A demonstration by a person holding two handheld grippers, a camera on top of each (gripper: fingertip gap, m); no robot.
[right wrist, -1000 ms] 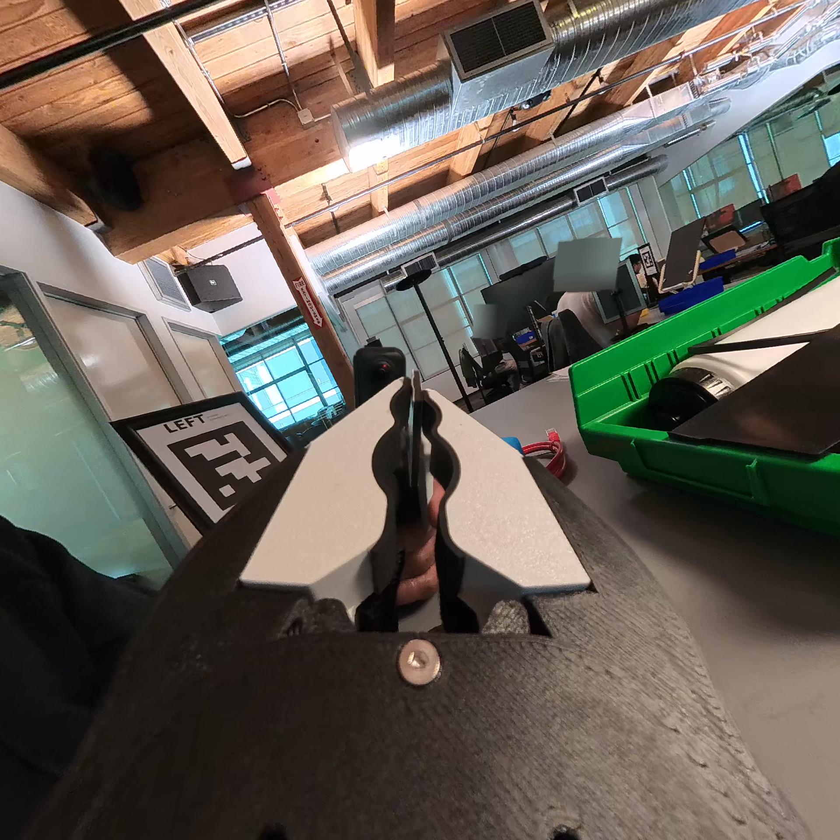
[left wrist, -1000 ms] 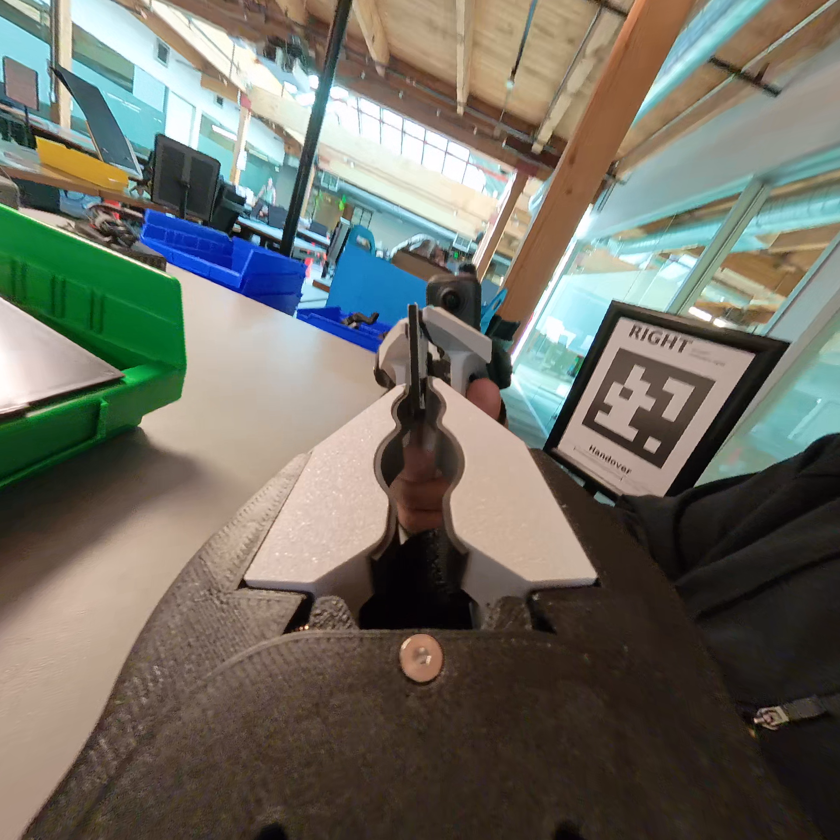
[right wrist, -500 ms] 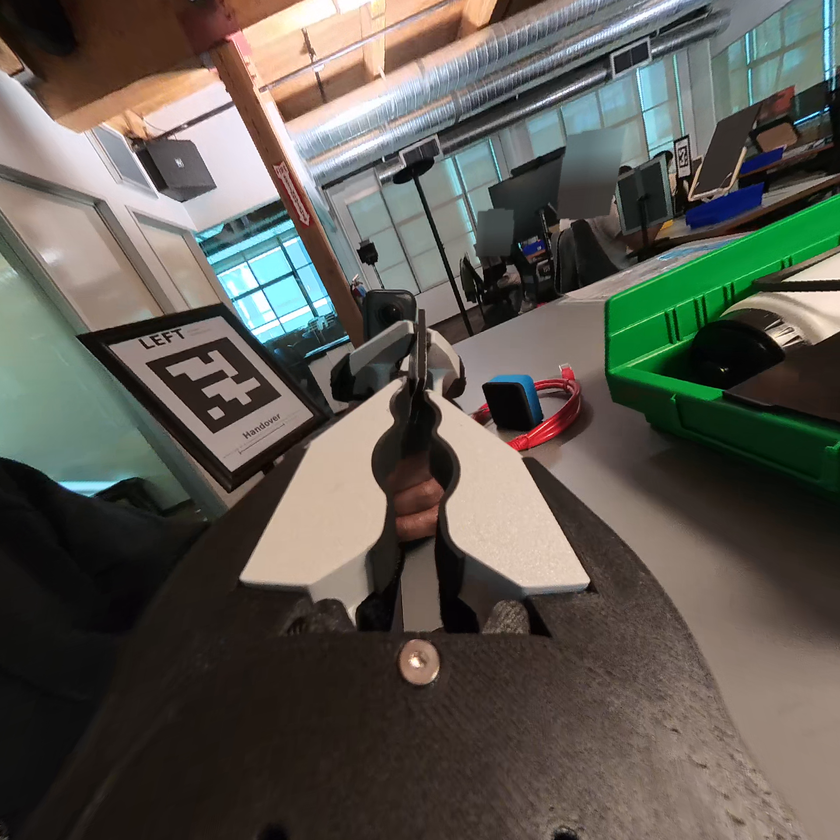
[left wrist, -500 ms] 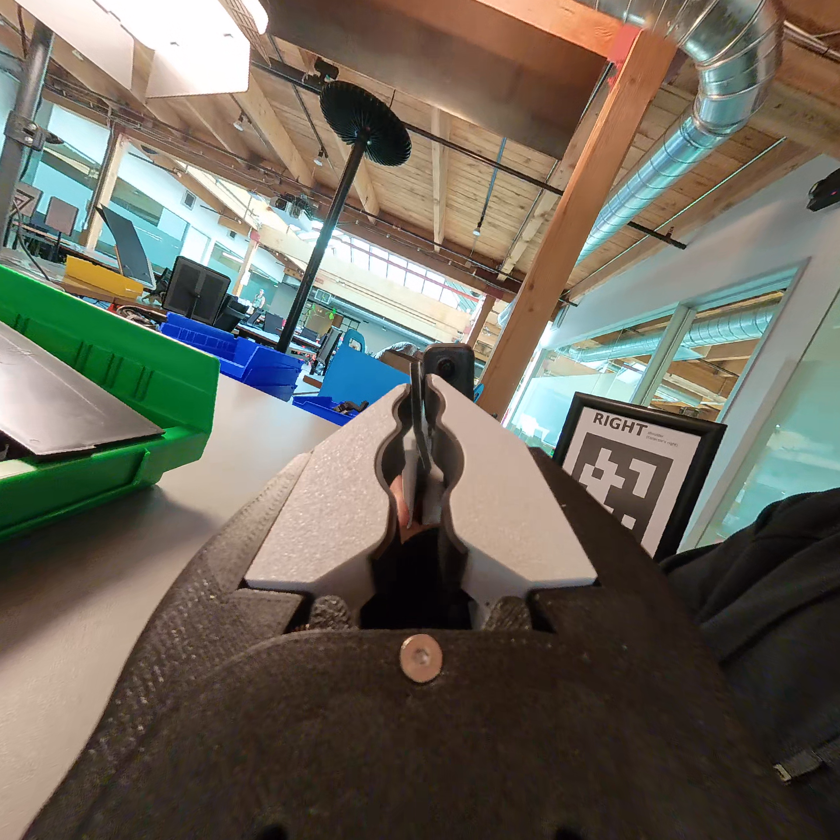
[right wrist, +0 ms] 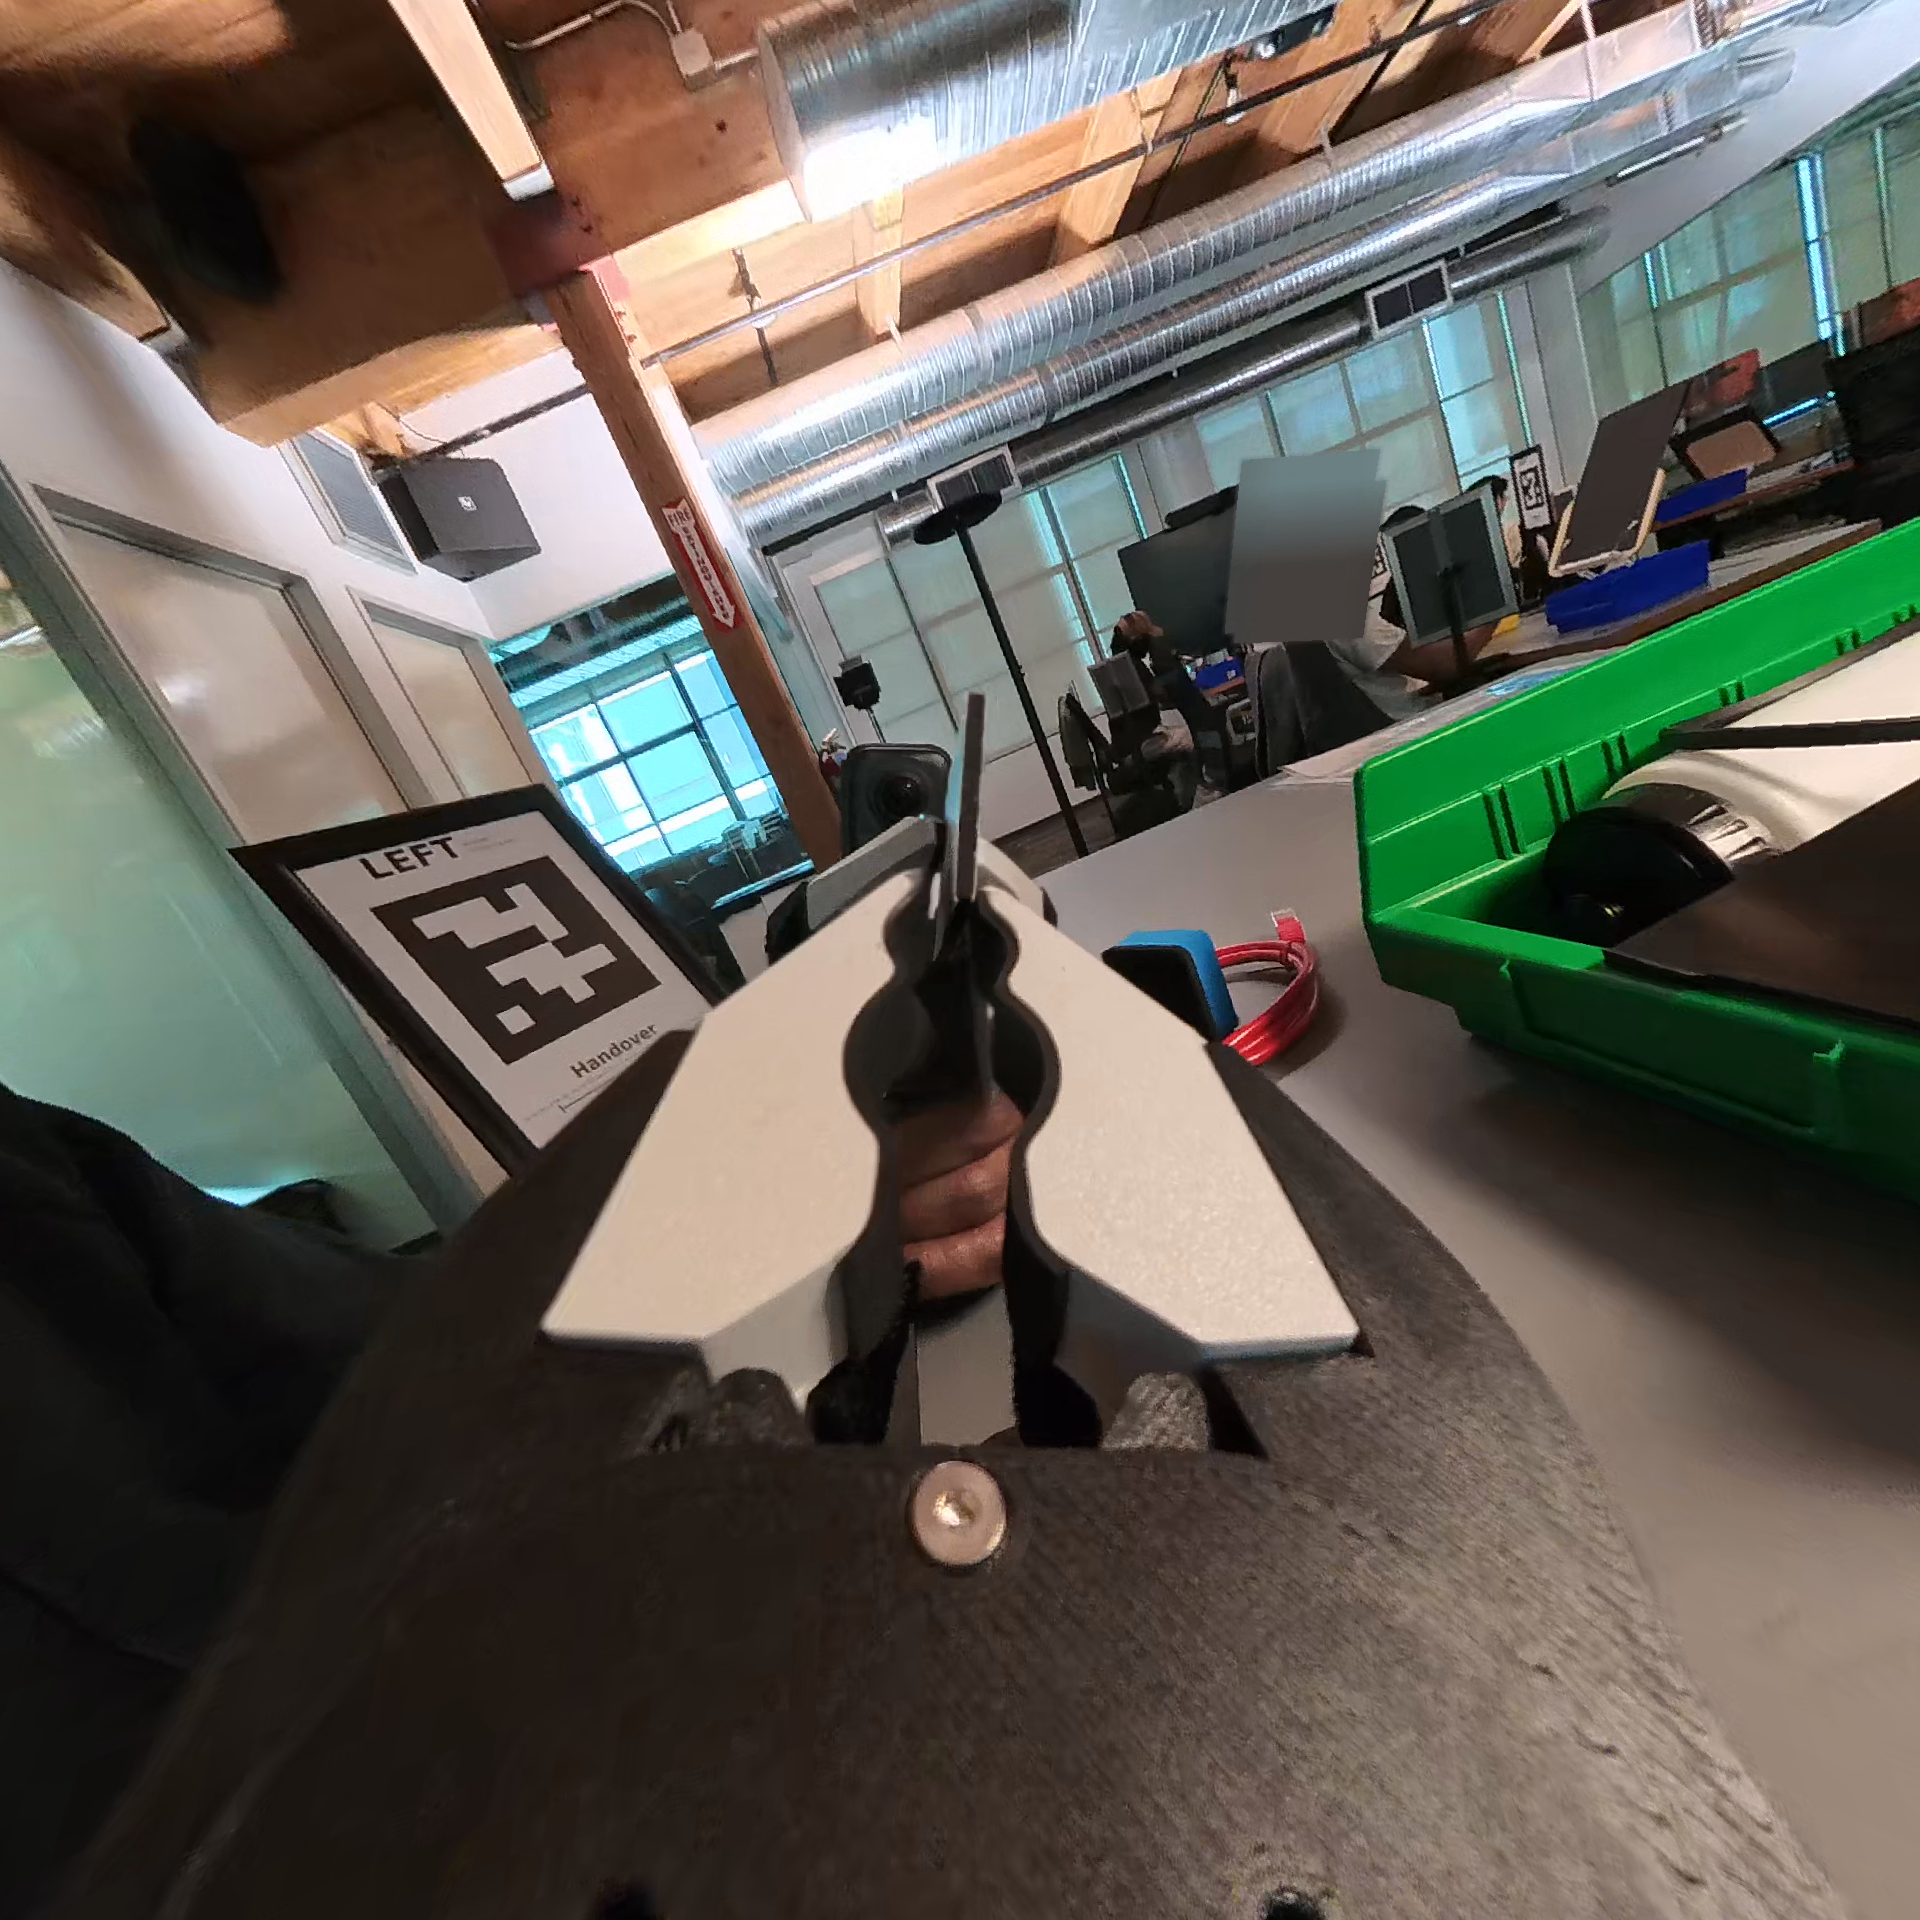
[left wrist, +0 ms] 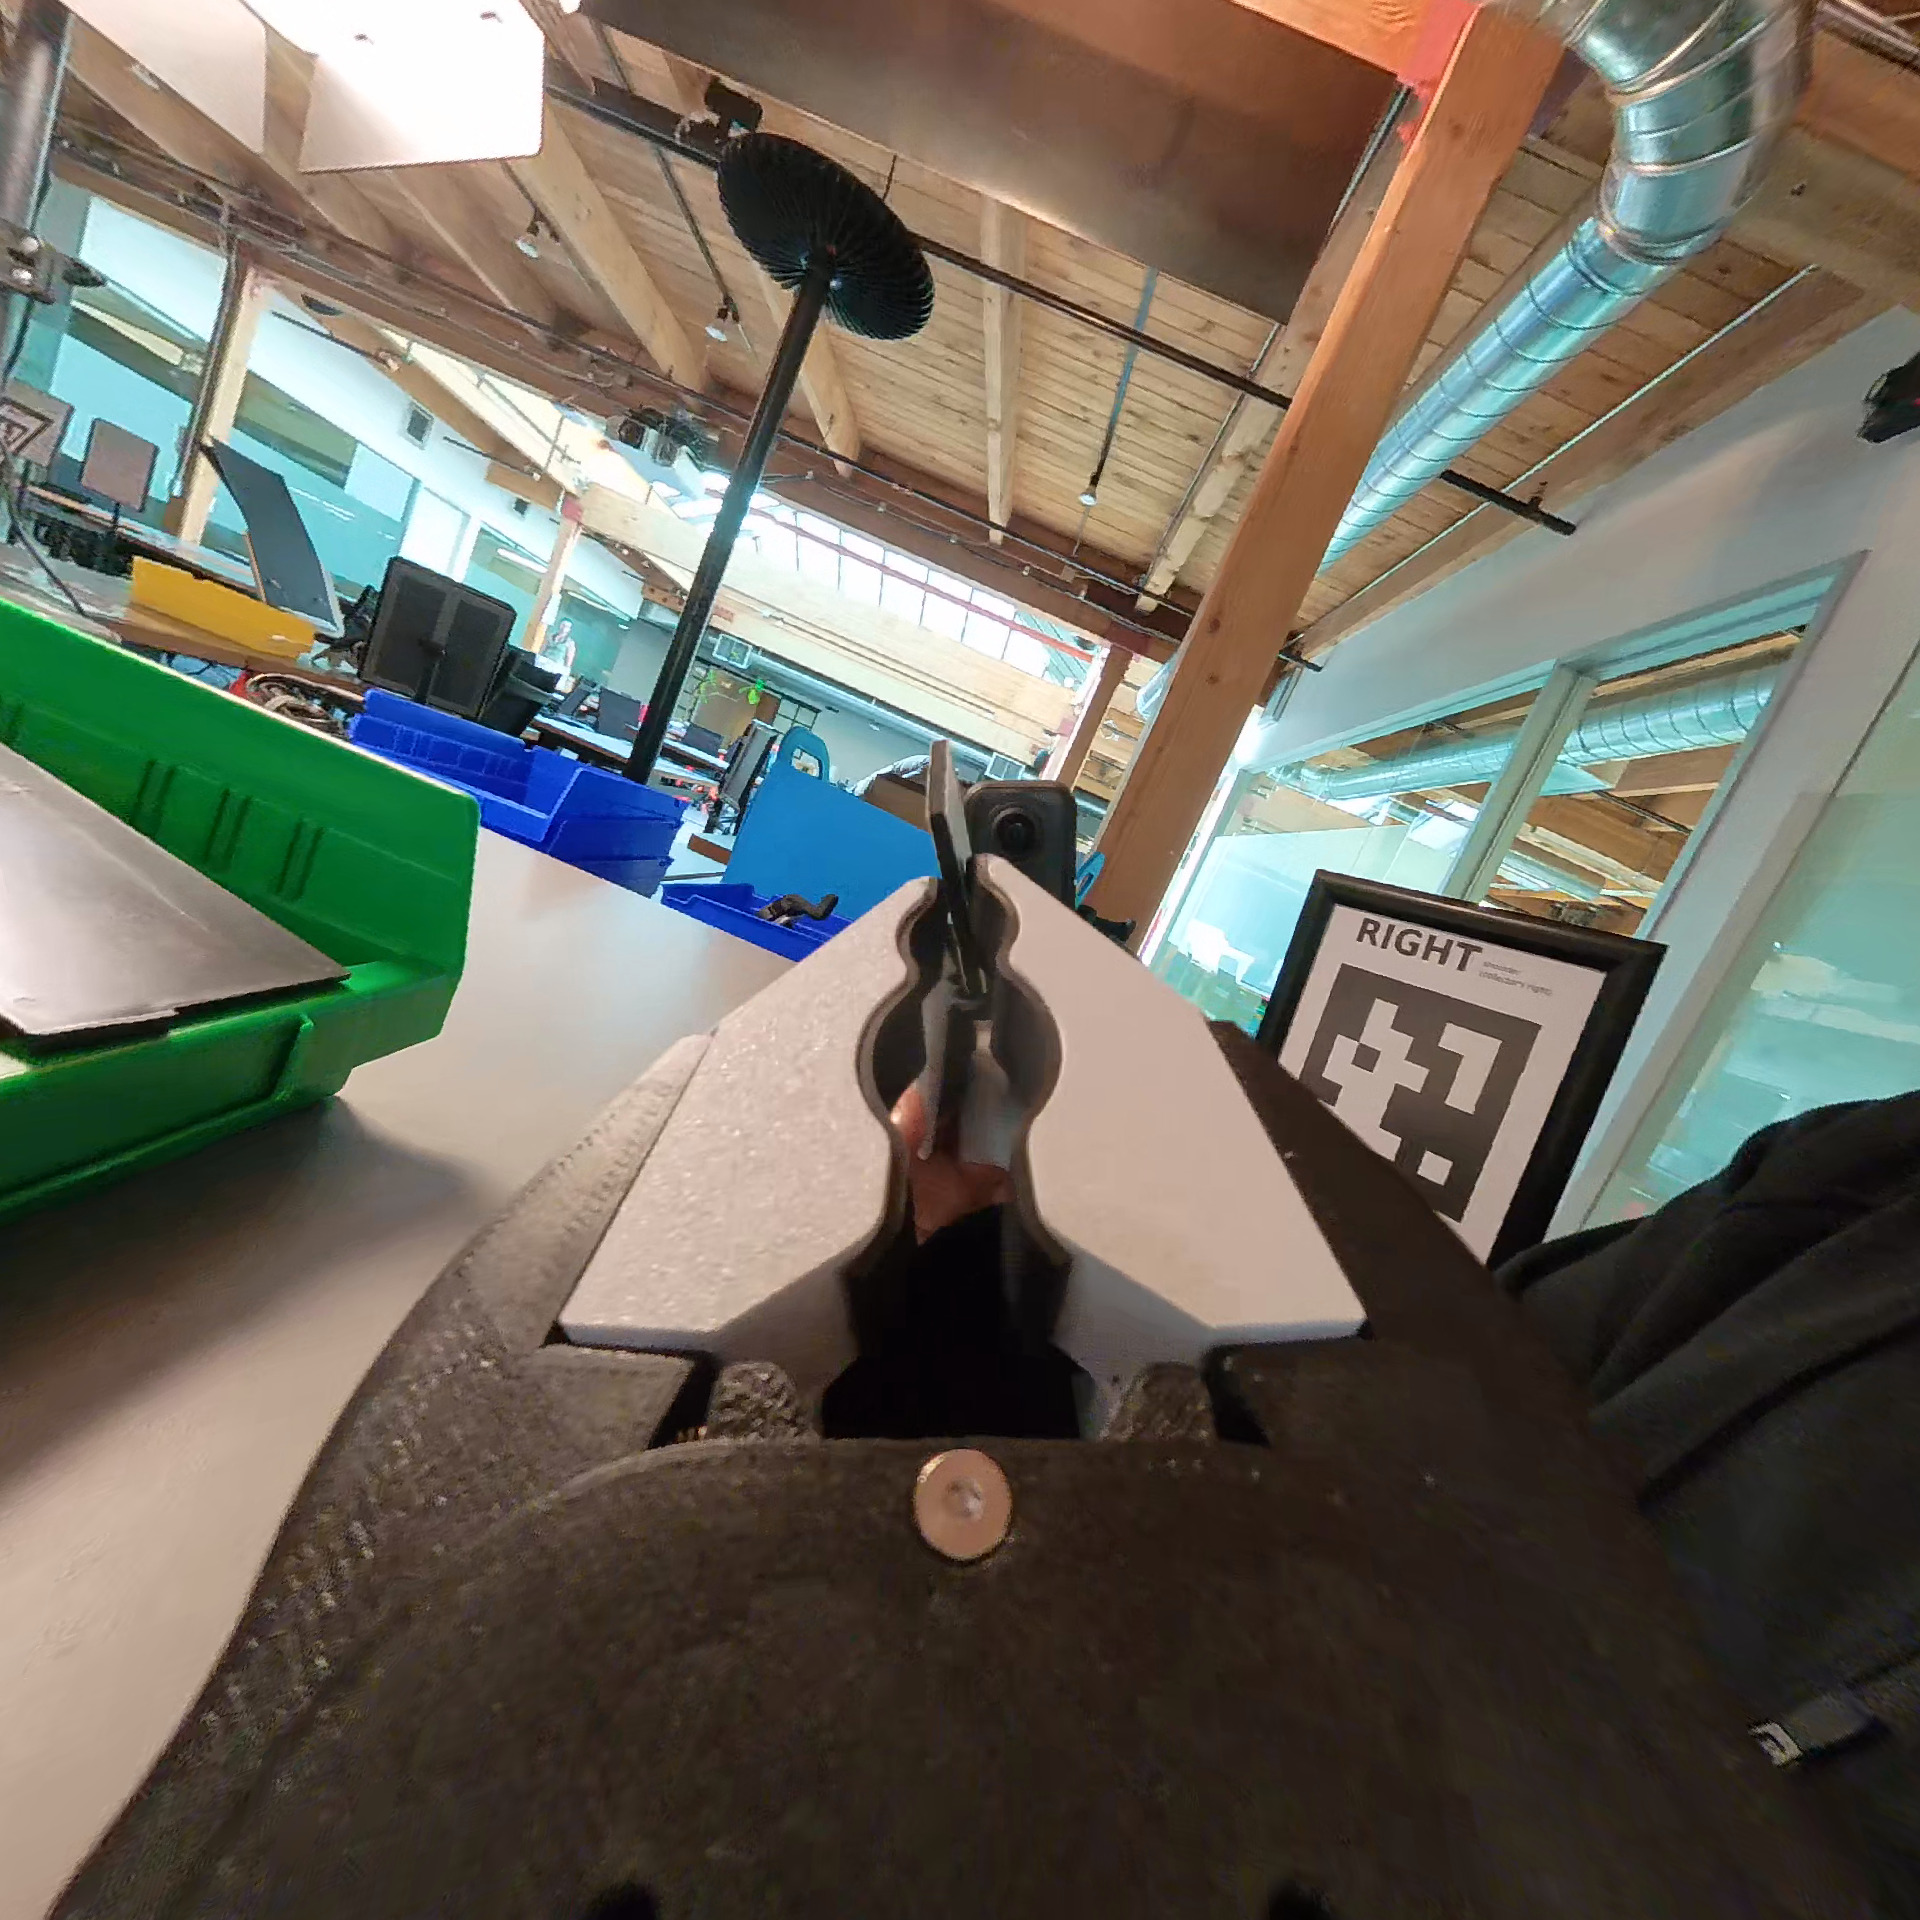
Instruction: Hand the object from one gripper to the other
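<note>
A thin black plate (left wrist: 945,821), seen edge-on, stands up between the fingertips of both grippers. My left gripper (left wrist: 961,899) is shut on it. My right gripper (right wrist: 961,904) is shut on the same plate (right wrist: 972,800) from the opposite side. The two grippers face each other tip to tip above the grey table (left wrist: 208,1299). The right gripper's camera (left wrist: 1023,831) shows just behind the plate in the left wrist view. The left gripper's grey fingers (right wrist: 873,868) and camera (right wrist: 894,800) show in the right wrist view. A hand shows through each gripper's gap.
A green bin (left wrist: 260,831) holding a dark sheet stands on the table; it also shows in the right wrist view (right wrist: 1662,727). Framed marker signs (left wrist: 1455,1039) (right wrist: 499,956) stand at the table edge. A blue-topped block (right wrist: 1174,956) and red cable (right wrist: 1288,987) lie nearby. Blue bins (left wrist: 540,790) stand farther back. The grippers are tip to tip, or close to it.
Both grippers stay closed tip to tip on the plate. The pair has tilted, with the left view pitching up. The plate now sticks out farther above the fingertips.
</note>
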